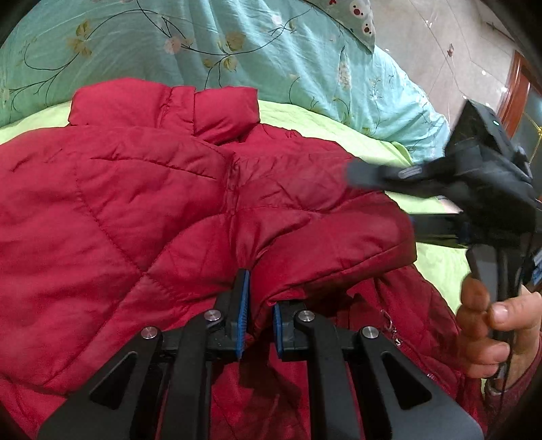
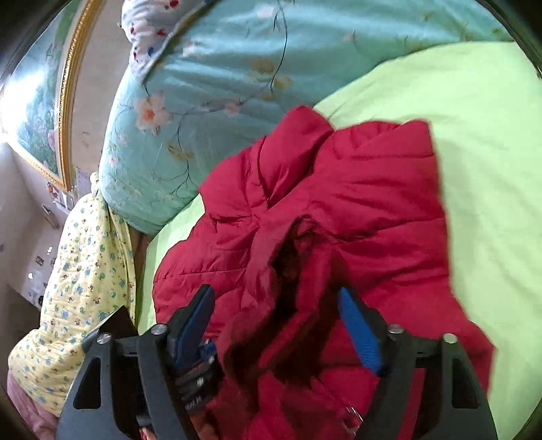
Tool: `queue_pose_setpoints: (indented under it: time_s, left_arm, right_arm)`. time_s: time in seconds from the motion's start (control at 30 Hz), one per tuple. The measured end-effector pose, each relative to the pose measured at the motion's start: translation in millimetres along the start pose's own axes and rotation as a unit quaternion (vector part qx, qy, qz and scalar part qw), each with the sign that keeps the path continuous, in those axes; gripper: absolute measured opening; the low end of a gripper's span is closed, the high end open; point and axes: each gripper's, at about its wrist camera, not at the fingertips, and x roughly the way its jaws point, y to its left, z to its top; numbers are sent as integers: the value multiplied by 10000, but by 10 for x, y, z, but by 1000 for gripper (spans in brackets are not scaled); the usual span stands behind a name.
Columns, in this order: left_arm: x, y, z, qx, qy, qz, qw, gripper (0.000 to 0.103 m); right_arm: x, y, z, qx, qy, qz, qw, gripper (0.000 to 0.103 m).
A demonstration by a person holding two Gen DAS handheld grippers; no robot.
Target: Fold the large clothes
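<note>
On the green bed (image 1: 338,118), the red padded jacket (image 1: 118,203) lies collar away from both grippers. Left gripper (image 1: 259,304): fingers nearly closed, pinching 1 fabric fold directly ahead. Right gripper (image 2: 277,325): fingers spread wide, straddling a bunched sleeve, gripping nothing.

Bed surface: lime-green sheet (image 1: 338,125). A turquoise quilt (image 1: 203,44) with a floral print is bunched along the far side of the sheet. A white pillow (image 1: 355,13) with red dots rests on top of the quilt. A yellow patterned cloth (image 2: 81,270) hangs at the bed edge. A gold-framed painting (image 2: 37,111) is mounted on the wall.
</note>
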Motion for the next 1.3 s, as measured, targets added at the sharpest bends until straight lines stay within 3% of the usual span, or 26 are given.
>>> queue_pose_setpoints:
  time_s: [0.07, 0.27, 0.37, 0.5, 0.67, 0.87, 1.0, 1.17, 1.2, 1.3]
  left_arm:
    - [-15, 25, -27, -60, 51, -96, 9999, 17]
    - [-167, 99, -67, -245, 114, -380, 9989, 27]
    - [-301, 118, -83, -239, 93, -481, 9985, 28]
    - [-578, 215, 1, -132, -169, -188, 9996, 28]
    - [-760, 563, 181, -399, -398, 361, 9978, 28]
    - [-671, 1064, 208, -835, -271, 1010, 9910, 28]
    - [-432, 1261, 108, -1025, 41, 1027, 9894, 28]
    - [-343, 1209, 73, -911, 120, 1218, 9883, 28]
    - [-331, 1193, 71, -880, 133, 1263, 9880, 28]
    - [-319, 1205, 71, -877, 136, 1291, 9877, 28]
  right_arm:
    - [83, 16, 5, -32, 50, -190, 9998, 18]
    - [53, 48, -10, -263, -72, -384, 9989, 13]
    - [-14, 35, -2, -298, -222, -487, 9981, 11]
    - [-152, -42, 27, -348, -466, -727, 9957, 10]
    - [-103, -156, 1, -354, -413, -900, 9945, 10]
    - [-5, -99, -49, -751, -395, -1363, 9870, 12]
    - [-63, -77, -50, -724, -428, -1542, 9845, 30]
    - [-442, 269, -97, -1195, -1305, -1989, 9639, 37]
    - [-451, 356, -108, -1344, -1337, -1908, 9632, 39]
    - [-228, 543, -136, -1758, -898, -1590, 9673, 44]
